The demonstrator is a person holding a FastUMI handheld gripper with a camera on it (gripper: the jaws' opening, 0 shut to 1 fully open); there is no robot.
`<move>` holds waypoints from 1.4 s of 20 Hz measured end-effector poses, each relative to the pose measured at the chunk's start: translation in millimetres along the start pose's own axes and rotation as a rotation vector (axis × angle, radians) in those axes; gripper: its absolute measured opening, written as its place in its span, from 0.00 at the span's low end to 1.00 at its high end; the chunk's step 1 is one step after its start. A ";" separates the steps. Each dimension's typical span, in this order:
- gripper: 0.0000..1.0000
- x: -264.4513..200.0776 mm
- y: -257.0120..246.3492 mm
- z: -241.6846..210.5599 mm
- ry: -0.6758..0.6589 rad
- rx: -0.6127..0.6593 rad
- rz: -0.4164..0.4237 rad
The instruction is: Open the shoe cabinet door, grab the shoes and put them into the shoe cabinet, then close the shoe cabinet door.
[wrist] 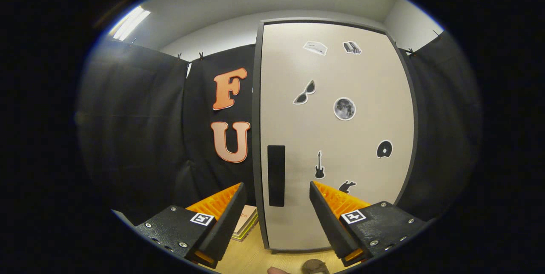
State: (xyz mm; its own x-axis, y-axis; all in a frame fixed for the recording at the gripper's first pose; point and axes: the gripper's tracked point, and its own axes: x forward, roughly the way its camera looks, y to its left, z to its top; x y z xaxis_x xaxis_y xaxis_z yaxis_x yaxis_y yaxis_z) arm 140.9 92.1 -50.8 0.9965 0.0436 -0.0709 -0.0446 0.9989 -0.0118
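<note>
The shoe cabinet point(336, 129) stands upright just ahead of me, its pale door shut inside a dark grey frame. Several small stickers dot the door. A black vertical handle point(276, 175) sits near the door's left edge, a little beyond and between my fingertips. My gripper point(277, 191) is open, with nothing between its fingers, held short of the door. A brownish rounded thing point(315, 266), possibly a shoe, lies on the wooden surface below the fingers, only partly seen.
A thin stack of books or pads point(246, 222) lies on the wooden surface point(255, 257) left of the cabinet's foot. Black cloth walls close in on both sides and behind the cabinet.
</note>
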 end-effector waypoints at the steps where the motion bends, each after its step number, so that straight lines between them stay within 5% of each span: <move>1: 0.92 8.6 0.4 -0.5 0.000 -0.004 -0.012; 11: 0.74 81.9 -1.9 -18.4 0.030 -0.003 -0.085; 19: 0.39 99.6 0.0 -27.0 0.041 0.016 -0.140; 28: 0.25 95.7 -0.3 -30.2 0.055 0.054 -0.176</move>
State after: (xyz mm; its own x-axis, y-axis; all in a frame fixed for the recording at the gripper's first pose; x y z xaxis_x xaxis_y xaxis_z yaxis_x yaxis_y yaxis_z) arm 234.1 95.5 -87.7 0.9833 -0.1308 -0.1265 0.1350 0.9905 0.0251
